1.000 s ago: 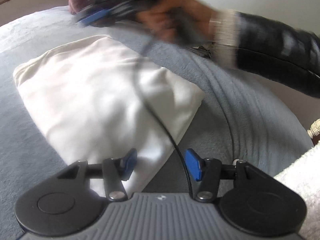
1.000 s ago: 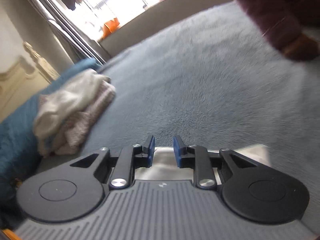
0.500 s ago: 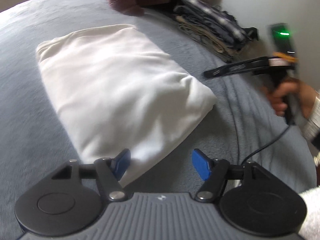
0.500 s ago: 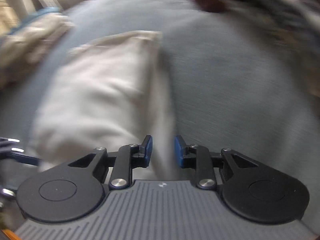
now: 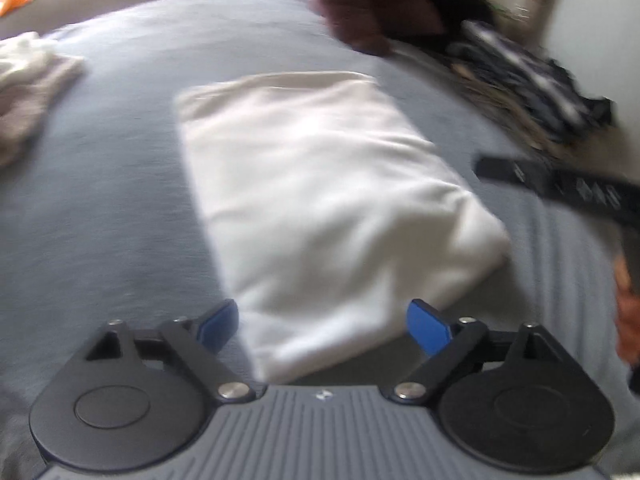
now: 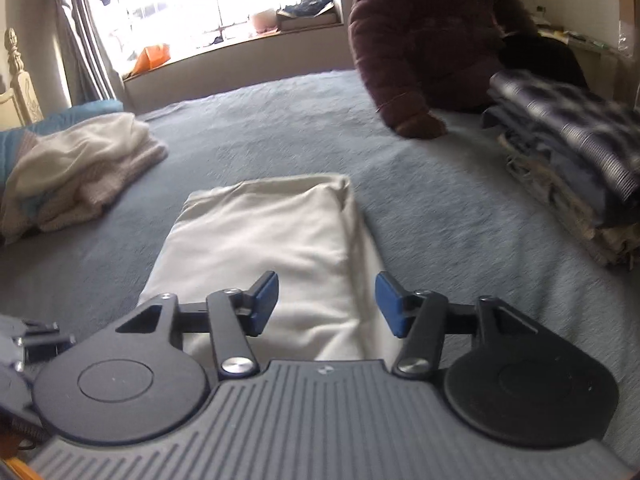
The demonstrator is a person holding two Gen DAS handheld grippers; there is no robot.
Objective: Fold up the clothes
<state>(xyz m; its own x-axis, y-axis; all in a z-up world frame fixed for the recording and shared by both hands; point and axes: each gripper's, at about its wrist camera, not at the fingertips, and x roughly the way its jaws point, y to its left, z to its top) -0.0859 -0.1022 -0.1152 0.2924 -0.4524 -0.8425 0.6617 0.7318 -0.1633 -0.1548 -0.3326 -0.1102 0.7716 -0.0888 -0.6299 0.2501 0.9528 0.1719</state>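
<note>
- Blue pads of the left gripper stand wide apart, having just spread further, with nothing clamped; the near end of the folded white garment shows between them.
- Right gripper has likewise just been opening, its two blue-tipped fingers about halfway apart and gripping nothing, poised over the same garment's near edge.
- One white garment, folded into a neat rectangle, lies flat mid-bed on the grey-blue bedspread.
- Two piles flank it: a loose heap of cream and pale pink clothes well to the left, and a tidy stack of dark checked and striped garments to the right.
- One person in a maroon padded jacket leans on the bed's far side.
- Small pale emblem marks each gripper's ribbed grey body; no writing is legible anywhere.
- Motion blur softens the left wrist view.
</note>
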